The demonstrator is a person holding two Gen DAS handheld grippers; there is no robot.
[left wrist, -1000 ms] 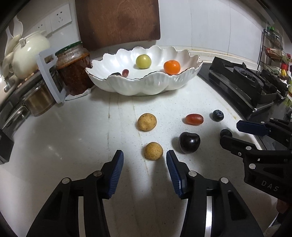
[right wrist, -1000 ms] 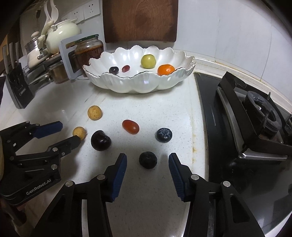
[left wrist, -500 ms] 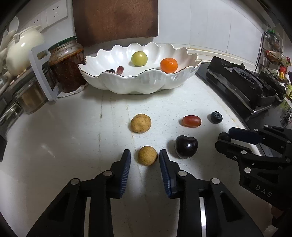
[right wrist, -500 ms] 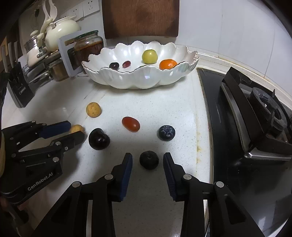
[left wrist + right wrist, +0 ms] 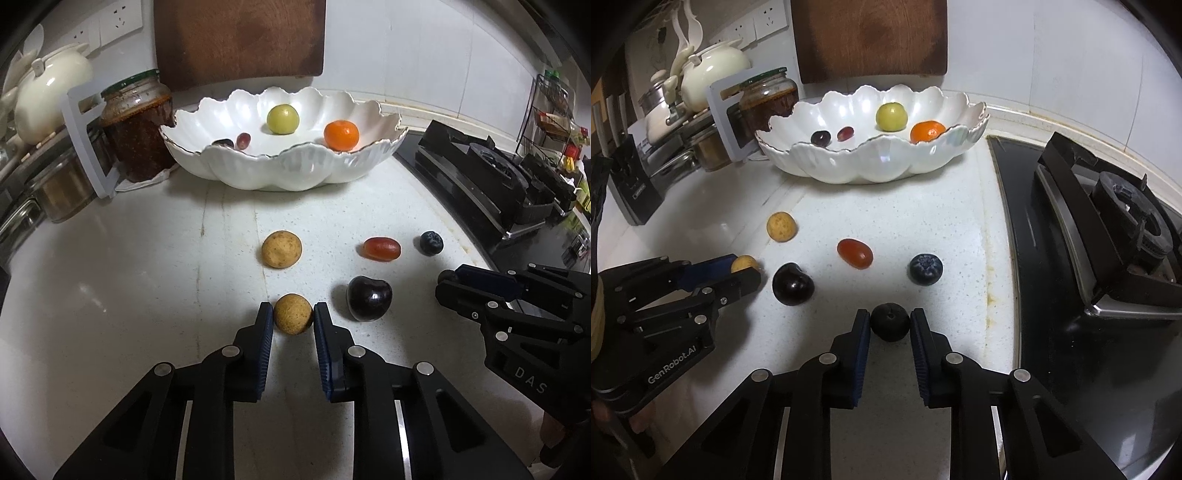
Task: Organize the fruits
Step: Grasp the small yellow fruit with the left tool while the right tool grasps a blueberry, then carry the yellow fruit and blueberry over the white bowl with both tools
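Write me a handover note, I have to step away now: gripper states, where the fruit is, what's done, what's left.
Left gripper: jaws just closed on the near tan fruit, on the counter.
Right gripper: jaws just closed on the dark blueberry, on the counter.
Done: four fruits in the white bowl.
Left: far tan fruit, red tomato, cherry, second blueberry.
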